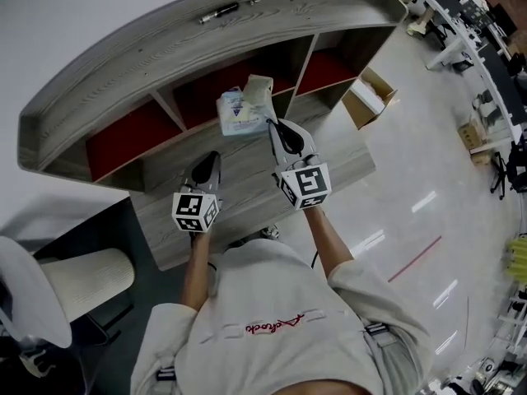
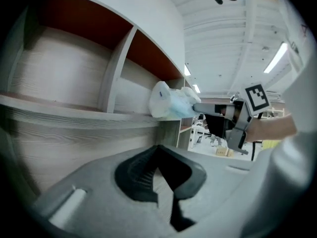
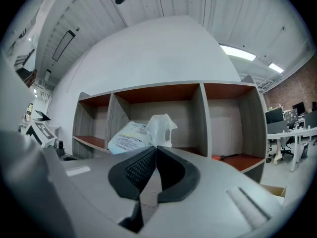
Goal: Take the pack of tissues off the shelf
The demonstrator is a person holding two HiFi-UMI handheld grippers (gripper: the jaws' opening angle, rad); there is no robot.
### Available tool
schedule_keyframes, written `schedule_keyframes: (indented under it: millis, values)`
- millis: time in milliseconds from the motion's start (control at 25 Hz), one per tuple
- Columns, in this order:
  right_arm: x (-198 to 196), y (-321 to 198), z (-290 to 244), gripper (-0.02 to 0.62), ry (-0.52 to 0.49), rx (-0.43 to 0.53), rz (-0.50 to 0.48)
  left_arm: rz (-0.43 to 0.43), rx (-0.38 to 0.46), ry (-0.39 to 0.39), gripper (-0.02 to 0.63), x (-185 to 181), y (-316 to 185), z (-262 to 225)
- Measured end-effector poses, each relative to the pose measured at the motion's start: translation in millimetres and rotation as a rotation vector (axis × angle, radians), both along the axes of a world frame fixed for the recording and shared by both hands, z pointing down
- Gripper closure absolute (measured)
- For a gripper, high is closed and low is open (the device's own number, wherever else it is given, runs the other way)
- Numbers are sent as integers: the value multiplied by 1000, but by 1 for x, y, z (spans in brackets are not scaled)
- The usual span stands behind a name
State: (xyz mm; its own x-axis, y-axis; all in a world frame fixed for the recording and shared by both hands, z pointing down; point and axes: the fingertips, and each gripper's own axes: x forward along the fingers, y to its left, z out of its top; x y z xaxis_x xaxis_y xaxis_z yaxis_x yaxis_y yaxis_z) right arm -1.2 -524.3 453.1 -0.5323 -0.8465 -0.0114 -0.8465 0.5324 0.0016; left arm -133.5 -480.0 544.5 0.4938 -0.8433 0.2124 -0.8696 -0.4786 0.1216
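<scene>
Grey wood-grain boards make up the shelf [image 1: 206,64], which has three open compartments with red inner panels and stands at the back of a desk [image 1: 247,189] of the same grain. The pack [image 1: 240,112] hangs at the mouth of the middle compartment, most of it forward of the front edge. The right gripper [image 1: 272,124] has its jaws pressed together on the pack's loose plastic flap [image 3: 161,127]. In the right gripper view the flap rises straight out of the closed tips and the printed body of the pack leans off to the left. That body lies across the divider between the left and middle compartments. Whether its underside touches the board cannot be told.

The left gripper [image 1: 212,160] sits lower and to the left, in front of the left divider, jaws closed with nothing between them. Its own view faces the shelf's front lip from just beside it, with the pack and the right gripper up to the right.

The strip of desk between the shelf's front edge and the person is bare, and the two grippers are apart with a gap between them. A pen [image 1: 218,12] lies on the shelf's top, near the back wall. Right of the shelf the floor is open, apart from a cardboard box [image 1: 370,97] just beside the shelf's end. A chair [image 1: 82,278] stands at the person's left.
</scene>
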Motion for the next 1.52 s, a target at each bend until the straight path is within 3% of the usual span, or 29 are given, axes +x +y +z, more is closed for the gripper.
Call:
schedule_keyframes:
  millis: [440, 960, 1520]
  values:
    - [29, 43, 12, 584, -11, -29, -5, -25, 55, -10, 607, 18, 13, -25]
    - [52, 79, 26, 584, -27, -53, -42, -49, 62, -36, 607, 42, 39, -27]
    - [36, 130, 31, 584, -20, -65, 57, 28, 88, 1, 607, 25, 70, -37]
